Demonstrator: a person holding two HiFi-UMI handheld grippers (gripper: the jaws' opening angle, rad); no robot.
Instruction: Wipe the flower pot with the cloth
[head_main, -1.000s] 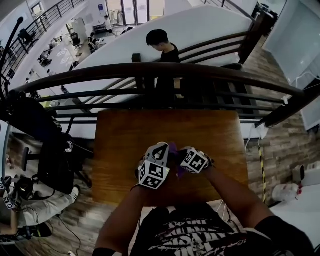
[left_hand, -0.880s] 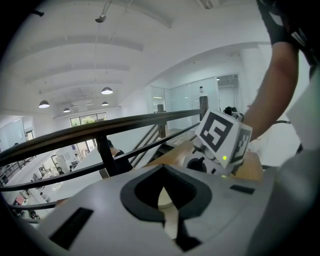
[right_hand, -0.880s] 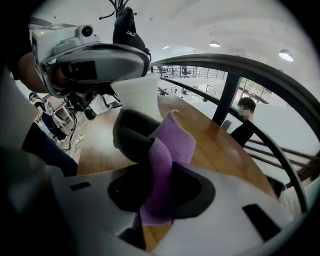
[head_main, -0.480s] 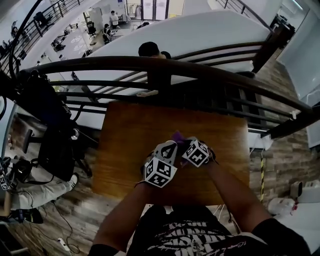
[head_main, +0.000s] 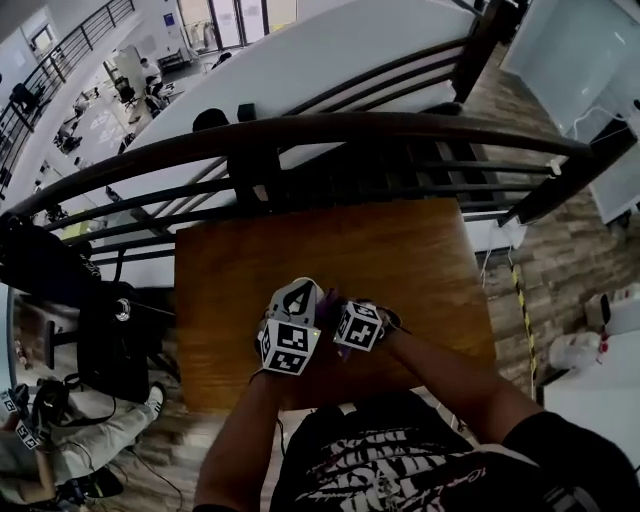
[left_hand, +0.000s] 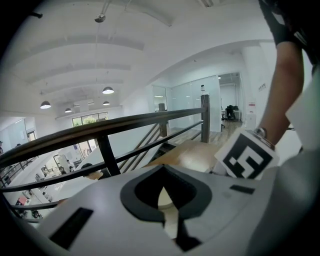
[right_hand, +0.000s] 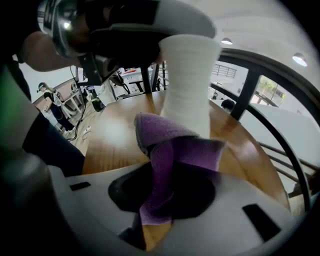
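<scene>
Closer to the left gripper, clamped on the white flower pot, the right gripper has slid, jaws pinching the purple cloth mid-wipe; next, probably rub round the pot's side.

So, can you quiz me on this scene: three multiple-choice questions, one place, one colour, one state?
1. The work happens over: A a wooden table, B a bathtub, C a sofa.
2. The cloth is: A green, B purple, C white.
3. The right tool is: A open and empty, B shut on the cloth, C out of sight.
Answers: 1 A, the head view shows tabletop beneath; 2 B, purple against the white flower pot; 3 B, its jaws pinch the cloth.
</scene>
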